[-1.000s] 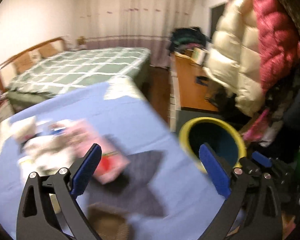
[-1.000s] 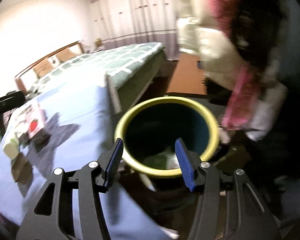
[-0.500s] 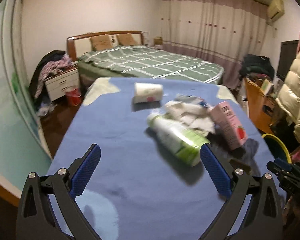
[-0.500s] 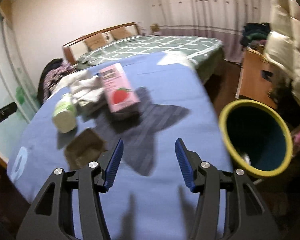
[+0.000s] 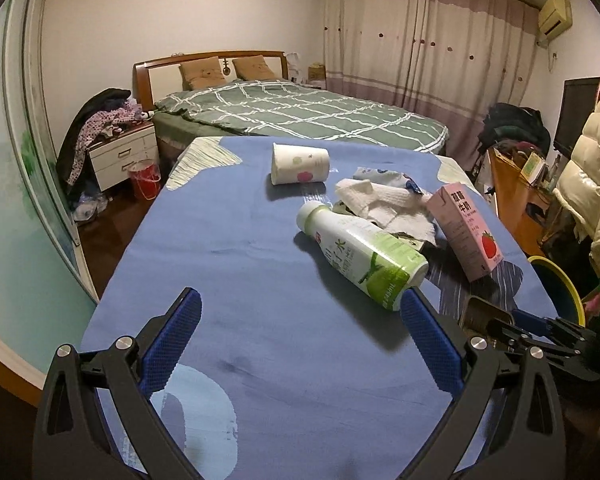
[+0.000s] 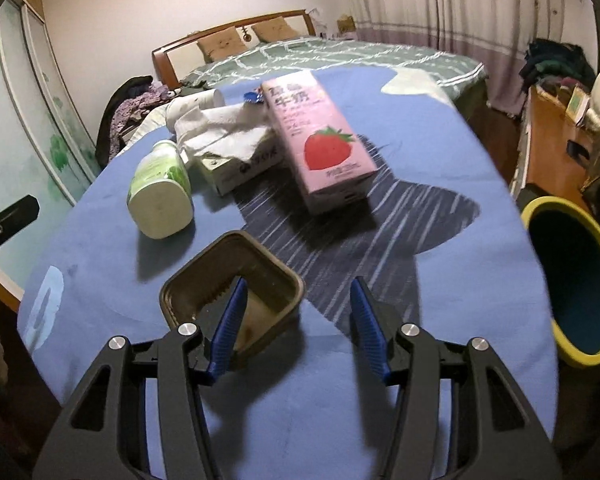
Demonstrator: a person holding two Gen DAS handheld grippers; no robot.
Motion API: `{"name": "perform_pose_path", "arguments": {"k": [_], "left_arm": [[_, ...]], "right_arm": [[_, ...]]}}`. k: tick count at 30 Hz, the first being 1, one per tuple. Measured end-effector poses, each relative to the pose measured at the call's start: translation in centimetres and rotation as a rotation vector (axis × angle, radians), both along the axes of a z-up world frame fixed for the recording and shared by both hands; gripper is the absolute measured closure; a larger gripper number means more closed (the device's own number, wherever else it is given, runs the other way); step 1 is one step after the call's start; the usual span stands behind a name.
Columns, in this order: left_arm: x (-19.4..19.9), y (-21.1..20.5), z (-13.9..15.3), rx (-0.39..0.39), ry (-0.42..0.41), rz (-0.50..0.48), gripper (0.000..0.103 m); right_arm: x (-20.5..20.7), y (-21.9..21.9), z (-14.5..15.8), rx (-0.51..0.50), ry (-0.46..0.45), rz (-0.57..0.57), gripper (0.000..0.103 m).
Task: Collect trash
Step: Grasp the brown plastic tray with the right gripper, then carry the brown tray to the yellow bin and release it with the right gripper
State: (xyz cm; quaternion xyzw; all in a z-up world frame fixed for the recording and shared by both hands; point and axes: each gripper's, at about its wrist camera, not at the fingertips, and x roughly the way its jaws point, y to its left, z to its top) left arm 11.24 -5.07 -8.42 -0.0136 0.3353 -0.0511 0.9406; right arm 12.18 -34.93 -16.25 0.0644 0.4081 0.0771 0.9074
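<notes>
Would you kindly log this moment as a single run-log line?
left gripper: open, empty | right gripper: open, left finger inside brown tray | bottle, pink carton: on table | bin: right

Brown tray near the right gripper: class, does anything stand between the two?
Nothing visible does. The right gripper is open, its left finger already over the brown tray; the pink carton lies farther off.

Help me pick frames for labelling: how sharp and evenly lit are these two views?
Left wrist view: sharp; green bottle and pink carton labels are legible, with fisheye bending at the edges. Right wrist view: slightly soft; the brown tray casts a shadow on the blue cloth, corners dark.
</notes>
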Motion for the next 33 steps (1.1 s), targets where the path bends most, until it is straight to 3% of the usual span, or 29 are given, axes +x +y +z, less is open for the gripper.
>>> {"name": "perform_pose_path", "arguments": {"k": [3,5,14,21,27,33], "left_arm": [[0.1,0.0,-0.2,-0.002,0.007,-0.002,0.005],[0.2,0.1,-0.3,-0.002,0.008,0.002,0.005],[0.3,0.2,-0.7,-0.011,0.018,0.006,0.005],[0.3,-0.5,-0.9,-0.006,0.023,-0.009,0.005],[0.6,-1.2,-1.2,0.002,0.032,-0.019,0.005],[1.2,-2.3,-1.9,0.012,0.050,-0.036,0.005]], "right_arm": [[0.5,0.3,-0.3,0.003,0.018,0.004,0.068],[0.6,0.4,-0.5,0.010,0.024,-0.001,0.085],[-0.2,-1.2,0.4,0.034,-0.012,-0.041,0.088],[-1.0,-5.2,1.2,0.052,-0.040,-0.141,0.087],[-1.8,-10.5,2.1,0.056,-0.072,-0.276,0.087],[-2.8,-18.0,2.4,0.014,-0.090,-0.484,0.087]]}}
